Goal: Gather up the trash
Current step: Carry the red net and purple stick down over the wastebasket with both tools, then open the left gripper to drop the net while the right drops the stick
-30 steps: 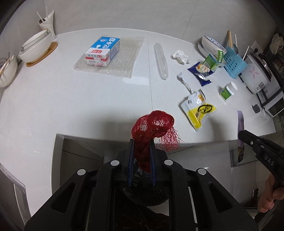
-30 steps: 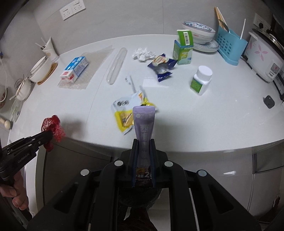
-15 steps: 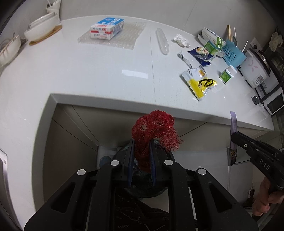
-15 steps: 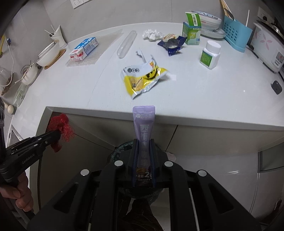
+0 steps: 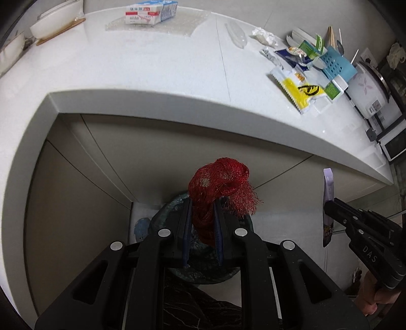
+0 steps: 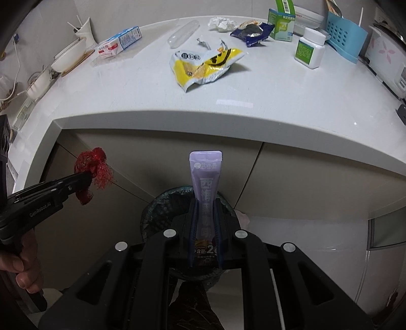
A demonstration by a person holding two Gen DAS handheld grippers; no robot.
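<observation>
Two grippers: the left gripper [image 5: 202, 215] clamps one red net [image 5: 218, 182], the right gripper [image 6: 205, 215] one purple packet [image 6: 206, 182]; one lined bin [image 6: 162, 203] sits at lower centre, white counter [image 6: 253, 96] above.

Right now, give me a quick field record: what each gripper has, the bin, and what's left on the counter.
left gripper: jaws shut on red mesh net
right gripper: jaws shut on purple sachet
bin: dark-lined, on the floor below both grippers, in front of the cabinet
counter: yellow wrapper, dark blue wrapper, crumpled tissue, clear plastic tube, white pill bottle
status: neither item released yet
</observation>
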